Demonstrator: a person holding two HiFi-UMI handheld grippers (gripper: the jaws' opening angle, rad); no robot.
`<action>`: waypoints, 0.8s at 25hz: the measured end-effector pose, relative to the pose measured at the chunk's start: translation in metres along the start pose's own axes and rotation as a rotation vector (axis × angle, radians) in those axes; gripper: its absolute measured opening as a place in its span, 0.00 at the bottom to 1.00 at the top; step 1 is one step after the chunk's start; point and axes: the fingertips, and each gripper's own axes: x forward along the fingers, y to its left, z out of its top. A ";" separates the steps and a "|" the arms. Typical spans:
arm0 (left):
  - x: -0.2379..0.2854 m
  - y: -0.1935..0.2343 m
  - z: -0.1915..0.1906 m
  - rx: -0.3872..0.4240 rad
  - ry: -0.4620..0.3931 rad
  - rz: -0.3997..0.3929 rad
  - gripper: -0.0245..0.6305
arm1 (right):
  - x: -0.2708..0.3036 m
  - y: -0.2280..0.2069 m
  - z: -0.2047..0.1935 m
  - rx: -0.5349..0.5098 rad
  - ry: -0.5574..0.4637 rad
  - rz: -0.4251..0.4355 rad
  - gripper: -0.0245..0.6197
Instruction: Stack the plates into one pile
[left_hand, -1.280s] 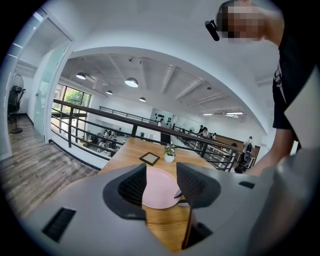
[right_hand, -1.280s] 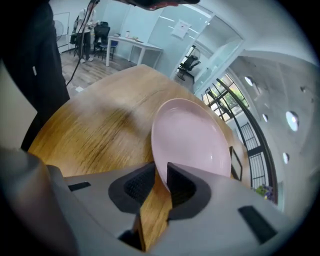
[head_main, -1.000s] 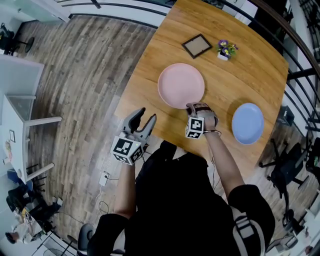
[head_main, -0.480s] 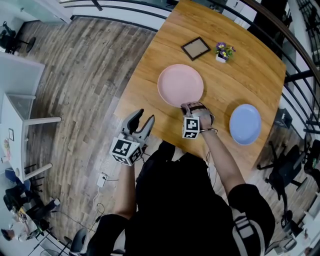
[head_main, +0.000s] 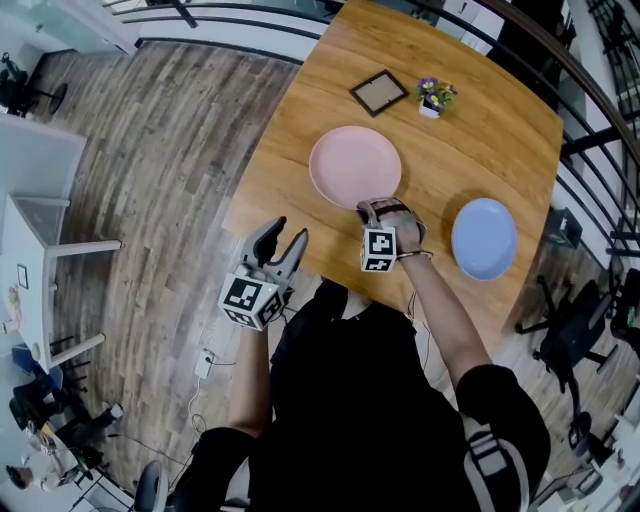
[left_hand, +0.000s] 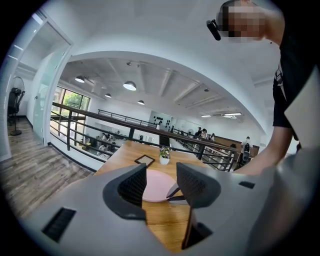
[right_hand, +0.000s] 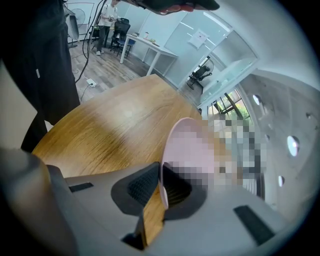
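pink plate: round, central, near rim pinched | blue plate: smaller, flat, well apart rightward

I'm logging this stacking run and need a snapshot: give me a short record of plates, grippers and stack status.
plates: pink plate, blue plate, apart on the table
right gripper: fingers just closed on pink plate's near rim
left gripper: open, empty, near the table's edge
stack: not started
other: frame, flowers at the far end
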 end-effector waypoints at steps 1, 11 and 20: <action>0.000 -0.002 0.001 0.003 0.000 -0.003 0.35 | -0.003 -0.001 -0.001 0.002 0.000 -0.012 0.09; 0.003 -0.037 0.007 0.011 -0.022 -0.051 0.35 | -0.033 0.005 -0.027 0.052 0.017 -0.061 0.10; 0.010 -0.075 0.001 0.014 -0.019 -0.082 0.35 | -0.066 0.023 -0.078 0.107 0.072 -0.095 0.09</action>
